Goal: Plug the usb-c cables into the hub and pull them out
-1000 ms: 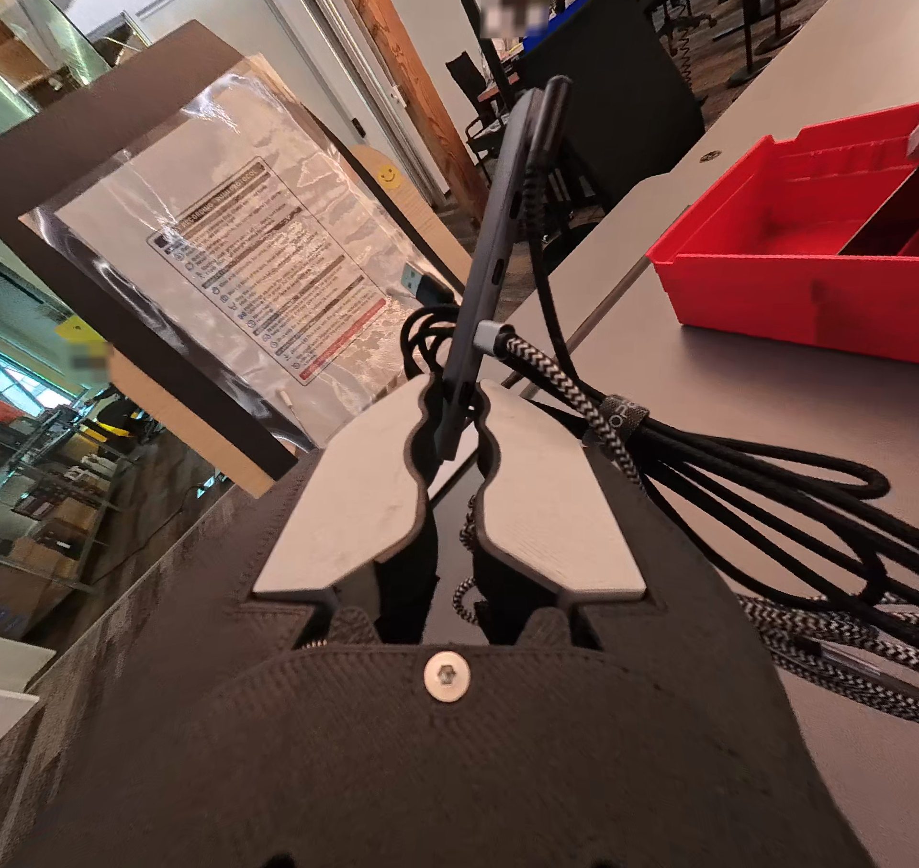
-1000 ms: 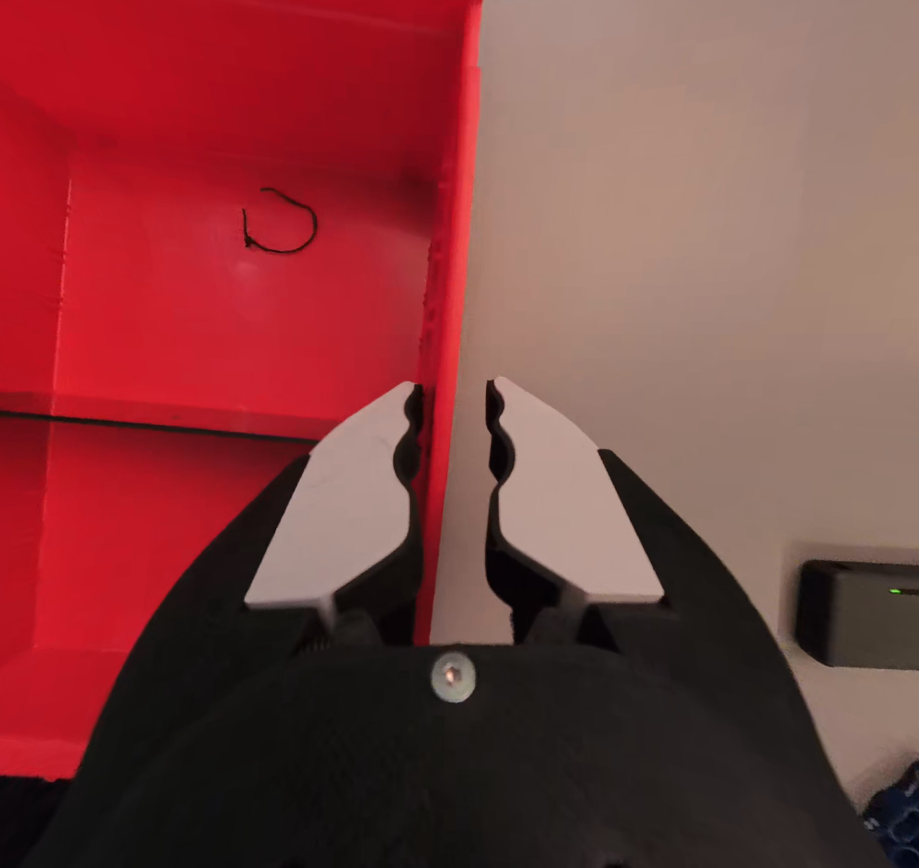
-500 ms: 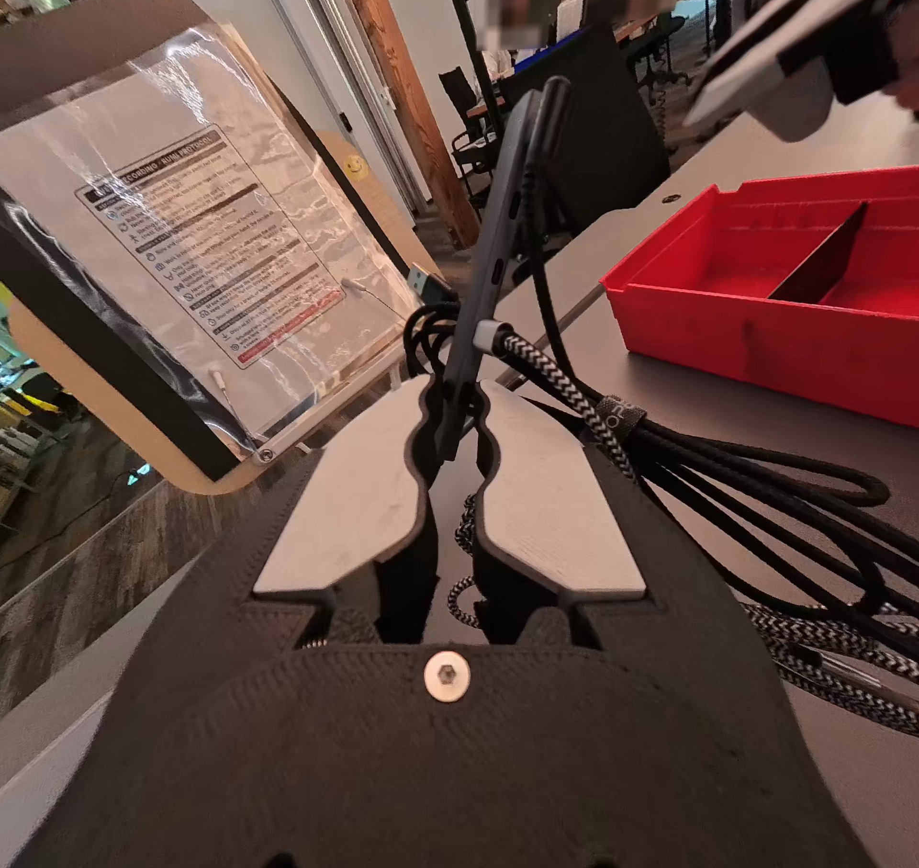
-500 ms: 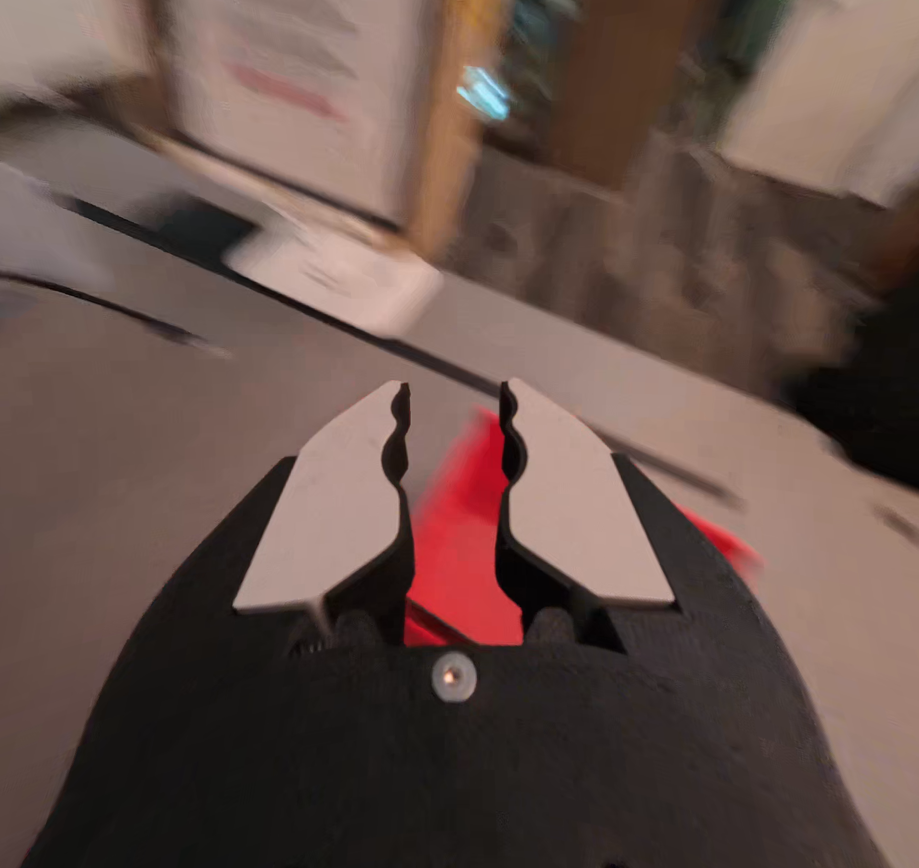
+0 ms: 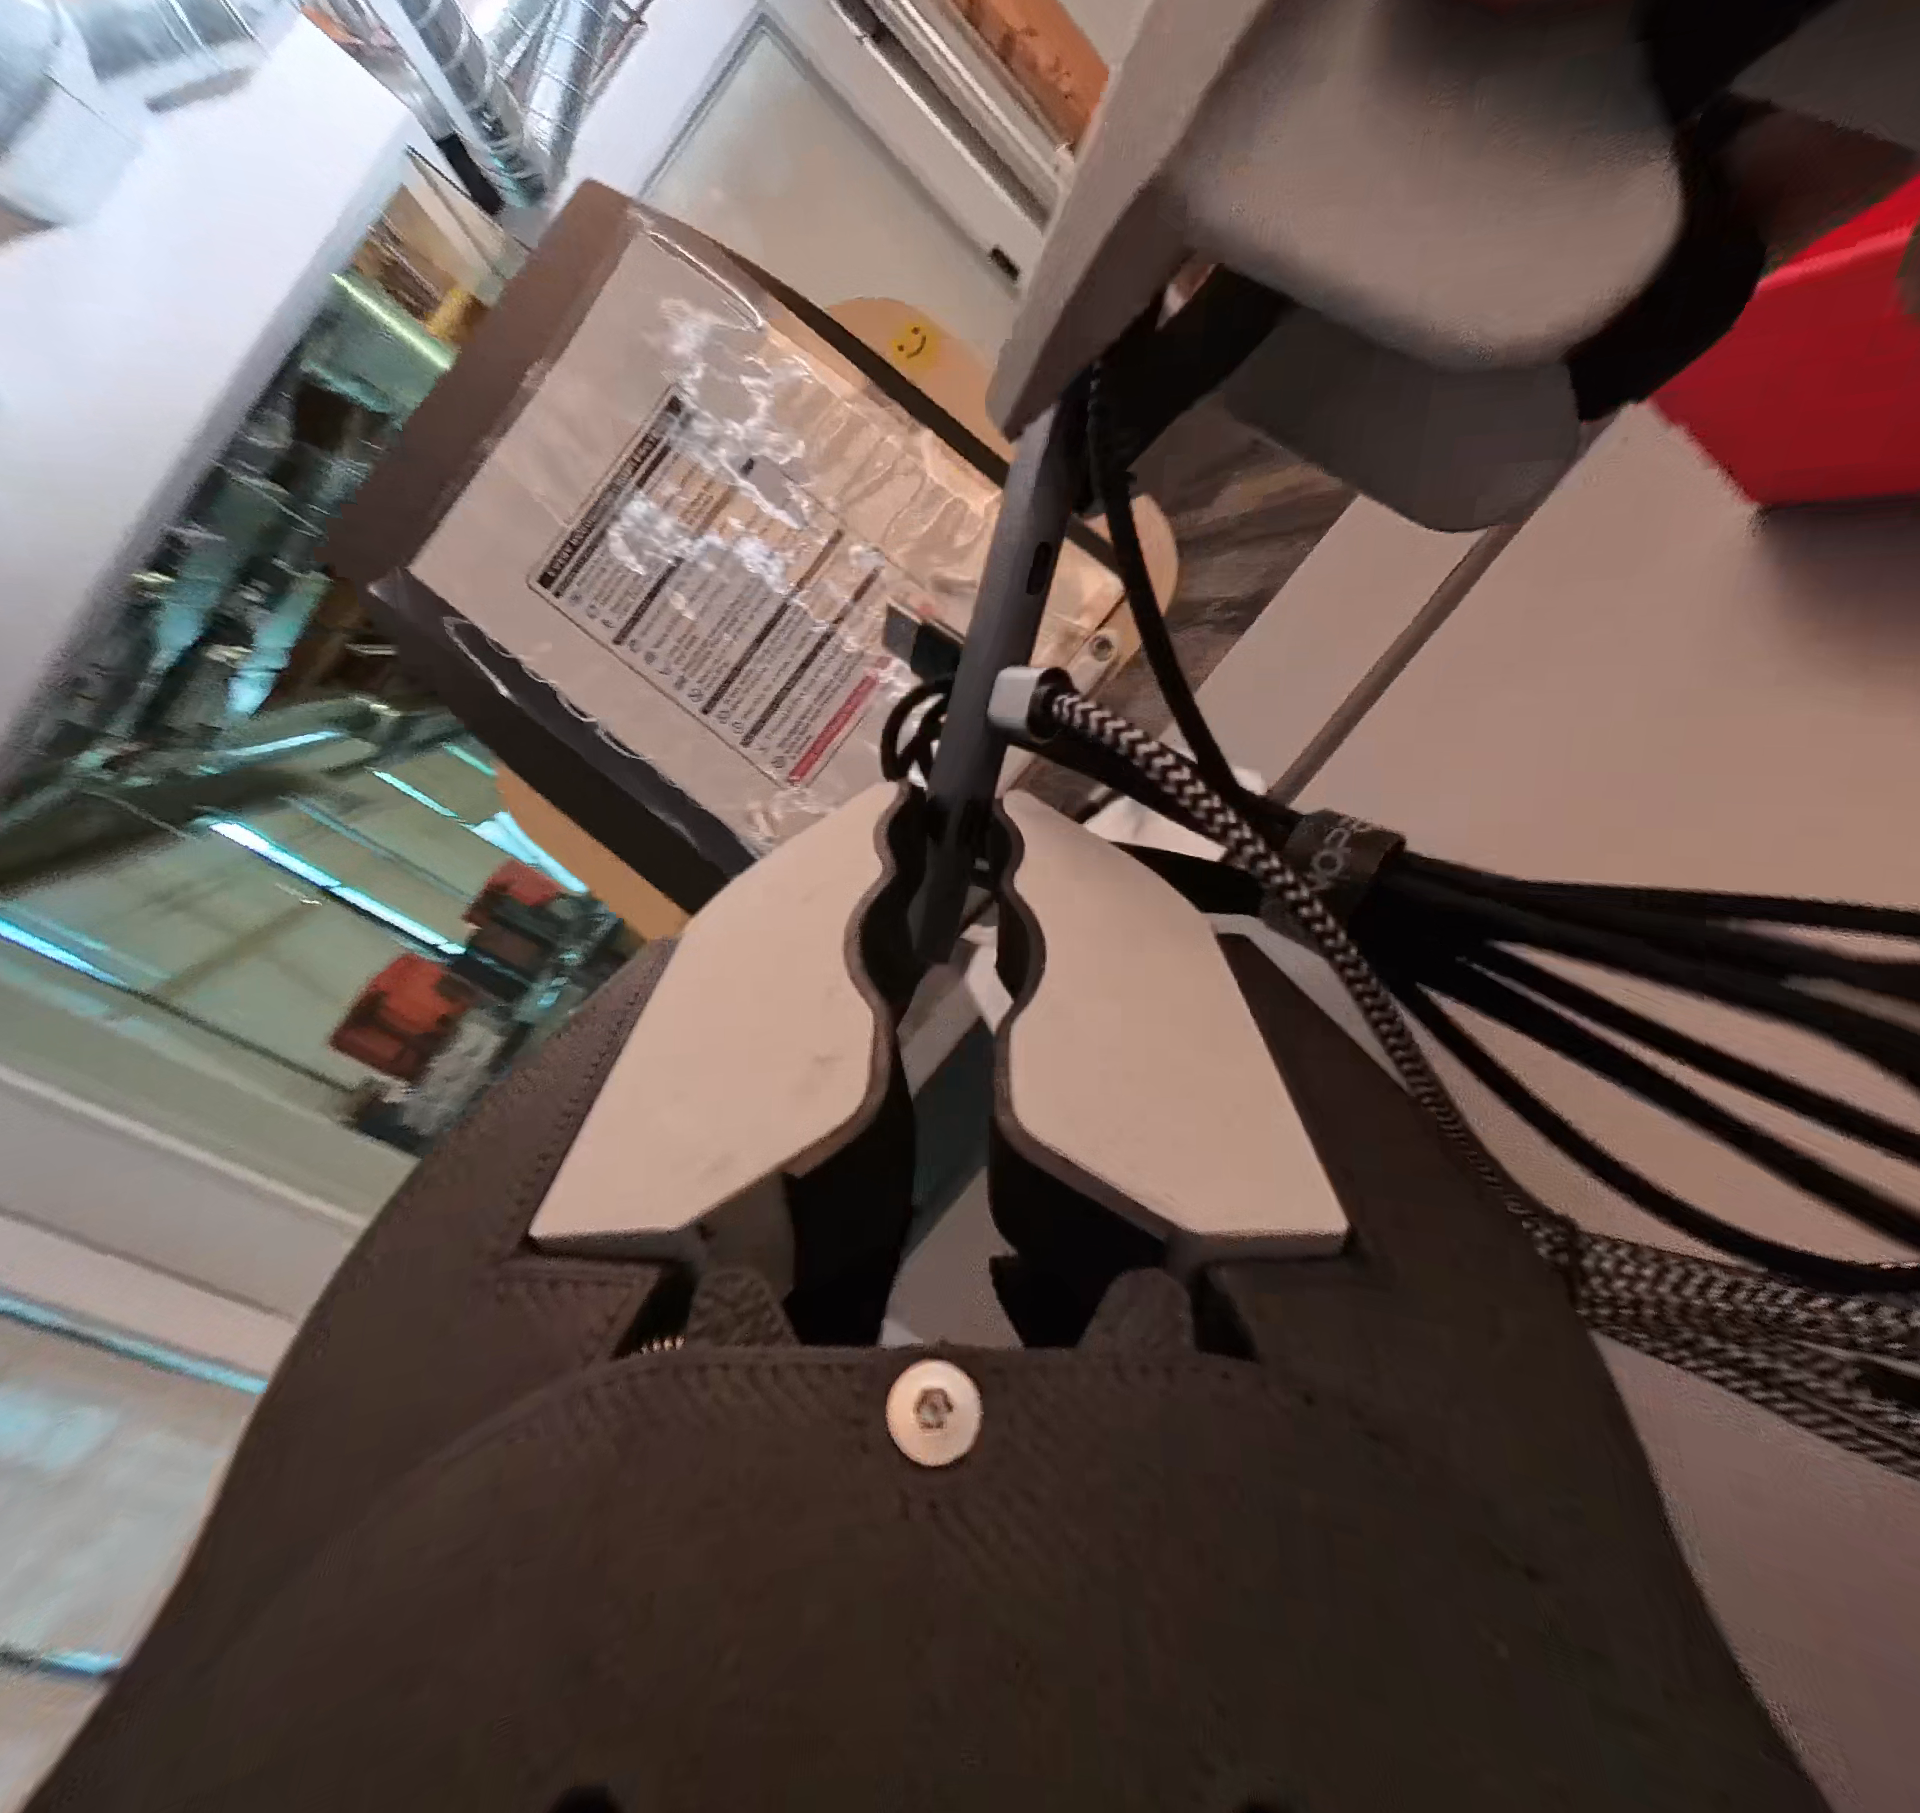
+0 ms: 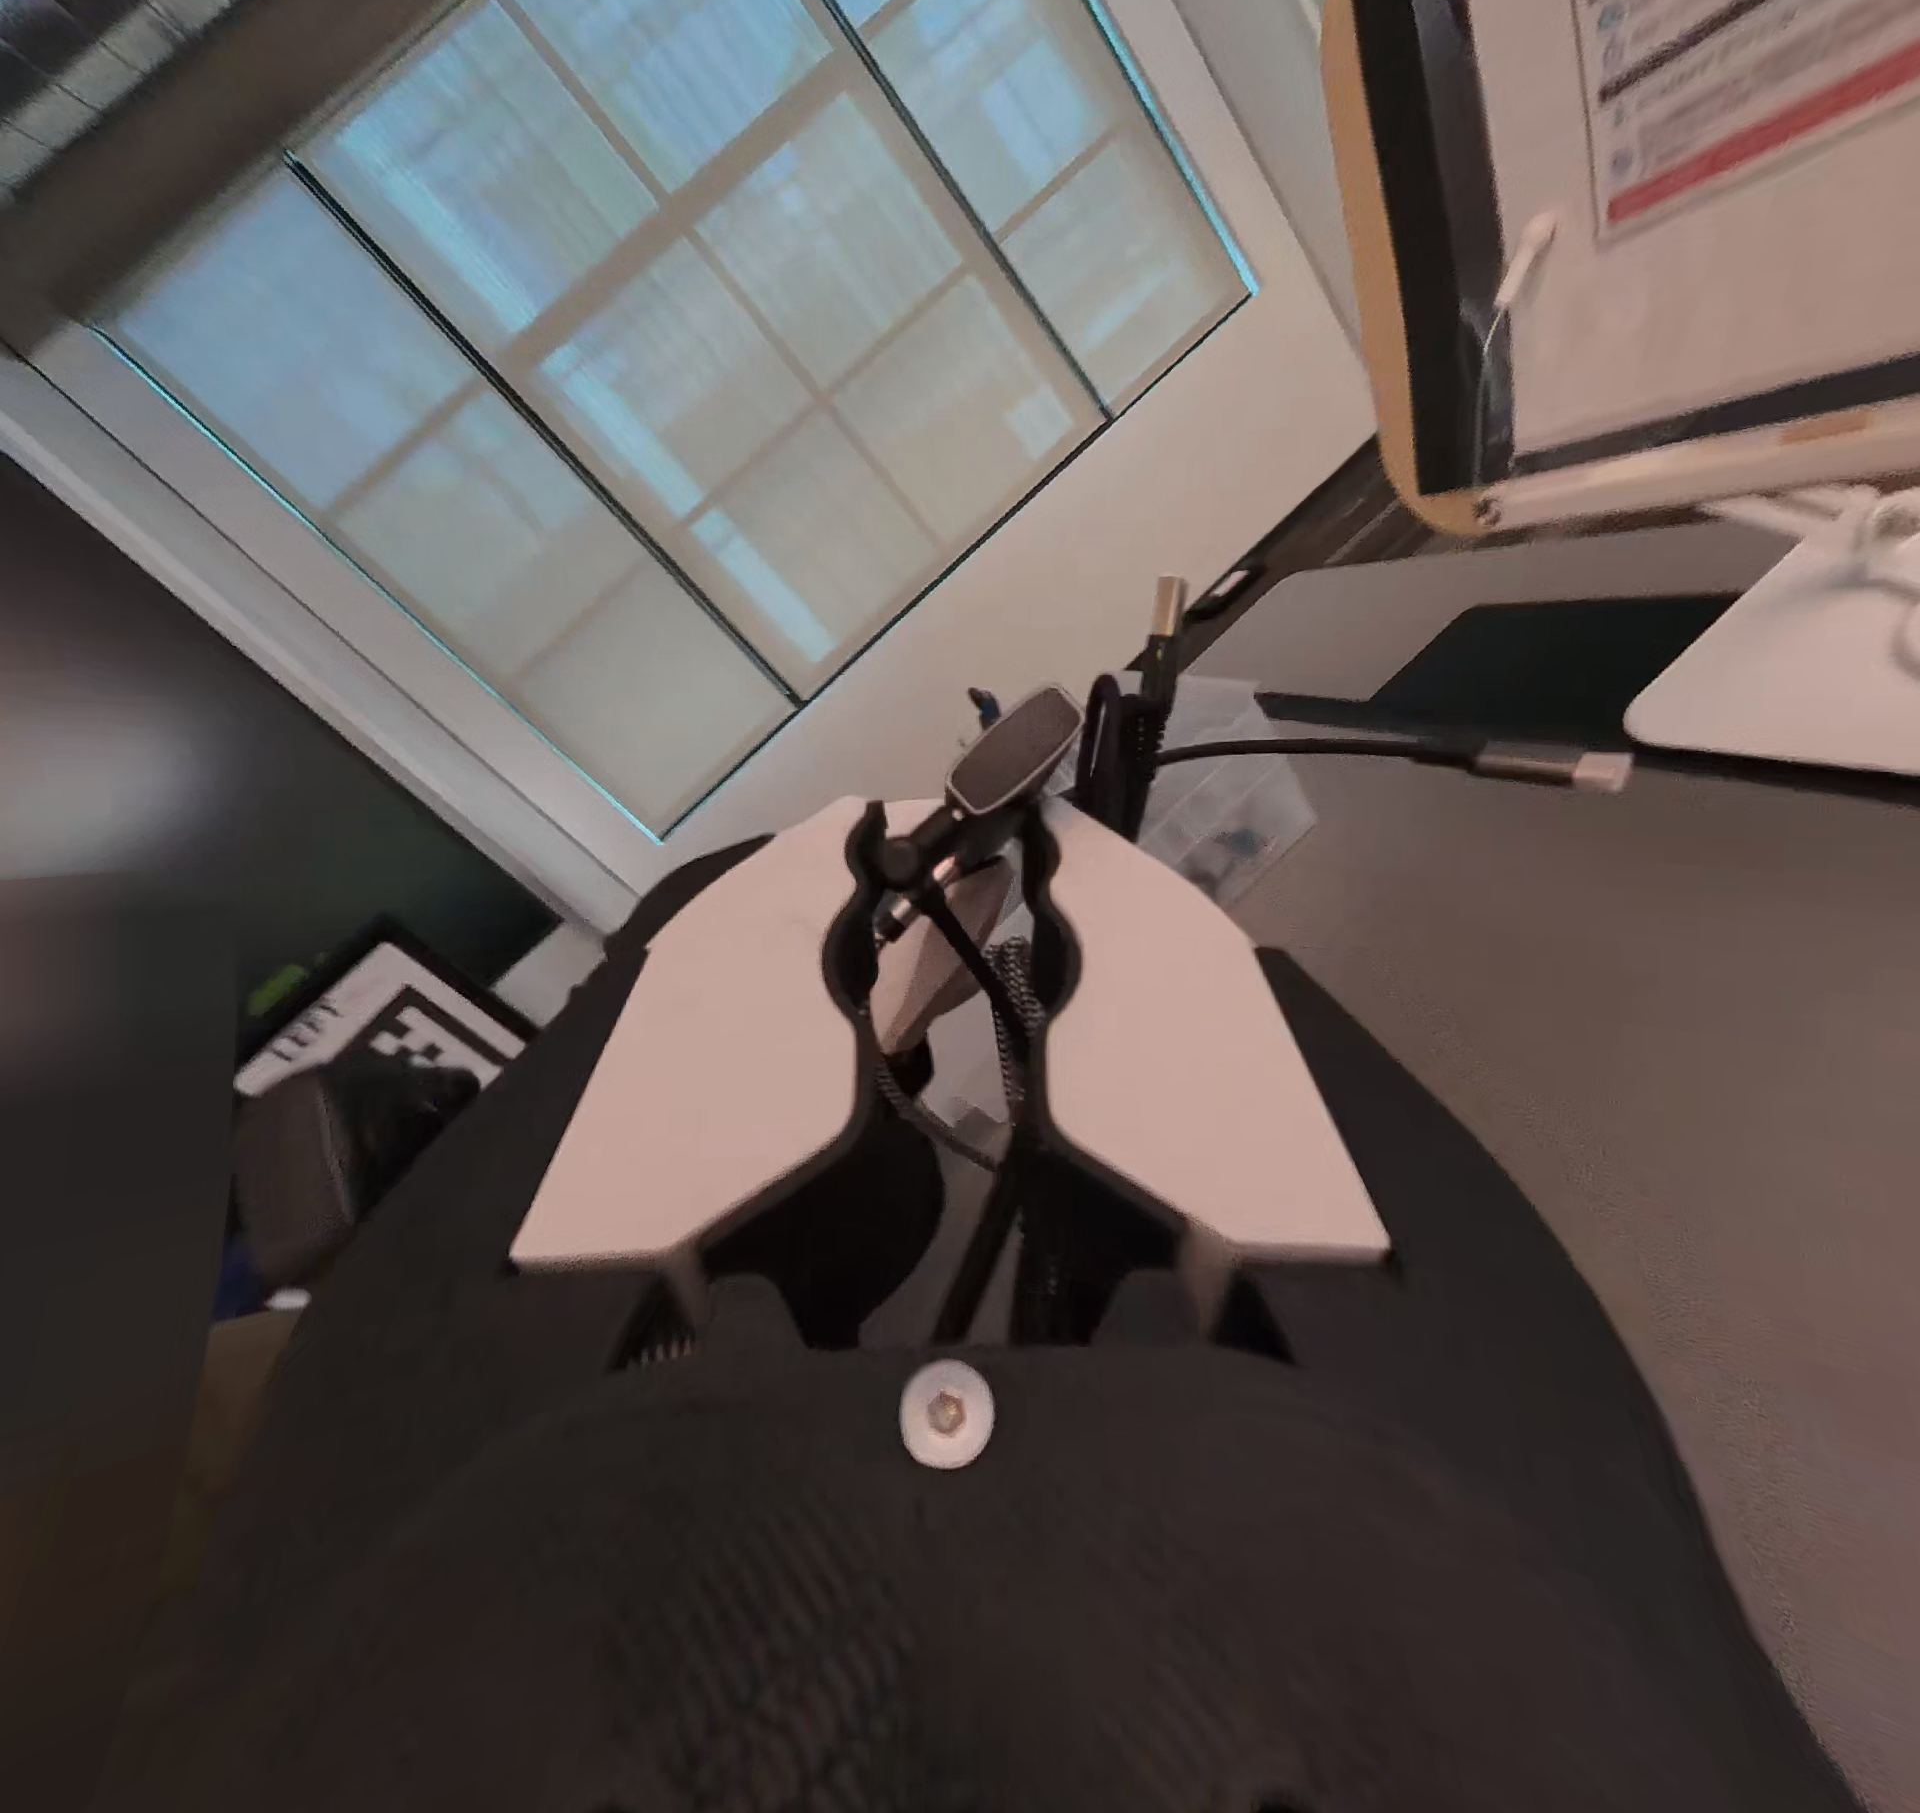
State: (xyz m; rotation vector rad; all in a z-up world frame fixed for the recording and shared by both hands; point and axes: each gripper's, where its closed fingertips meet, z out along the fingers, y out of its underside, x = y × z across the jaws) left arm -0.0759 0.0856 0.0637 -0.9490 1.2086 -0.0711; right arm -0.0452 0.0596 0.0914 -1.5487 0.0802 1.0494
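Note:
My left gripper (image 5: 951, 818) is shut on the lower end of a slim dark grey hub (image 5: 1023, 558) and holds it upright above the table. A black-and-white braided cable (image 5: 1143, 776) is plugged into the hub's side by a silver plug (image 5: 1013, 703). A black cable (image 5: 1138, 568) runs down from the hub's top end. My right gripper (image 6: 954, 828) is open, its jaws astride the hub's top end (image 6: 1013, 750) and the black cable's plug (image 6: 904, 859). Its fingers (image 5: 1122, 205) show above the hub in the left wrist view.
A red bin (image 5: 1818, 361) stands on the grey table (image 5: 1558, 672) at the right. A bundle of black cables (image 5: 1662, 963) trails right. A board with a sleeved printed sheet (image 5: 727, 600) stands behind. A loose silver-tipped cable (image 6: 1548, 766) and a white stand base (image 6: 1787, 683) lie ahead. About 5 cm separates my left fingertips from my right.
My right gripper left the red bin's wall and swung over to the hub's top end. My left gripper tilted, still holding the hub.

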